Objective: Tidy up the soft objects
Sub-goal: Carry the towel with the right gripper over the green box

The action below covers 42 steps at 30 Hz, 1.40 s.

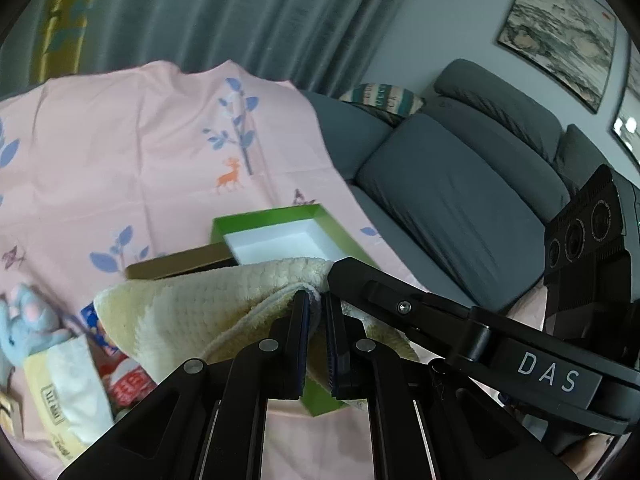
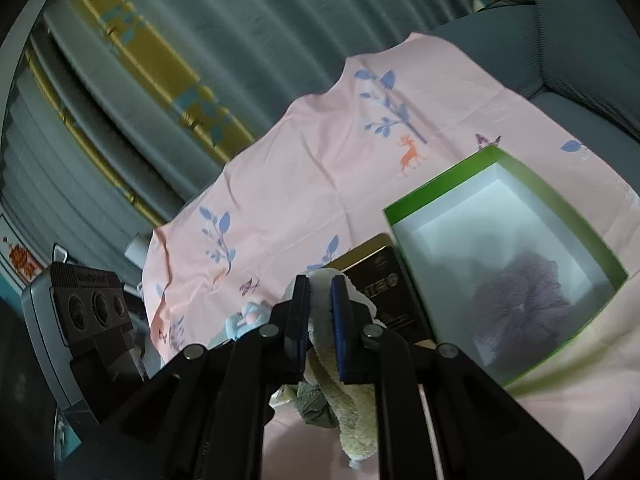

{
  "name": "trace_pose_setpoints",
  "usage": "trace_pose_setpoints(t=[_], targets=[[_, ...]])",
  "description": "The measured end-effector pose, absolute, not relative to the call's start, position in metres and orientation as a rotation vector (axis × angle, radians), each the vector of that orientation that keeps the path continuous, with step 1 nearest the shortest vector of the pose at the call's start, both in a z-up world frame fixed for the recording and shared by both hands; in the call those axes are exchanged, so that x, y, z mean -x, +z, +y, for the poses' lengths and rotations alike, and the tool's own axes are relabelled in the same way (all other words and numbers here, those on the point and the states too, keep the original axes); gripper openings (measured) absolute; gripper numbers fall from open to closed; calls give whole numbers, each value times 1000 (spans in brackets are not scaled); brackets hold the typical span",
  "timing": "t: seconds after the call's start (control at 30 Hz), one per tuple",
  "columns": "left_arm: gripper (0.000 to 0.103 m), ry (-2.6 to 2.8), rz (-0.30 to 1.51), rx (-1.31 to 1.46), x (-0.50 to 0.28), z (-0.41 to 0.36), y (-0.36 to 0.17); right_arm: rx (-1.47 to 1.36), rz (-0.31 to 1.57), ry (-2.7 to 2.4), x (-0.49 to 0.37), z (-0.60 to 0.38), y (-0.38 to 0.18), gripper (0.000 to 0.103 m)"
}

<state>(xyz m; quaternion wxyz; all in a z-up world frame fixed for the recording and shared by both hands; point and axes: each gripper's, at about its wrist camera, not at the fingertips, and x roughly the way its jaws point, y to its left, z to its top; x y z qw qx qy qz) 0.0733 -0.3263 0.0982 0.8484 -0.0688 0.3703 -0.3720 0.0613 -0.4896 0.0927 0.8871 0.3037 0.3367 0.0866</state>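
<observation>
Above the pink sheet (image 2: 304,184), near the green box (image 2: 404,216), both the left claw (image 1: 318,344) and right claw (image 2: 320,328) pinch the cream towel (image 1: 208,304), which could sag and snag the box rim if lowered unevenly.

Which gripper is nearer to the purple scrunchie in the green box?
Probably right. The right gripper holds the cream towel beside the green box, the purple scrunchie close. The left gripper cannot see it.
</observation>
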Motion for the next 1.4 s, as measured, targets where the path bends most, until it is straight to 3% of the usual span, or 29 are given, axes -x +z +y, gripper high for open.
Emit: trace_pose_setpoints(t=[0.63, 1.4], targets=[[6, -1015, 730, 118, -62, -411, 114, -672, 518, -24, -15, -558, 119, 12], [7, -802, 975, 16, -99, -429, 0, -765, 785, -128, -74, -580, 18, 13]])
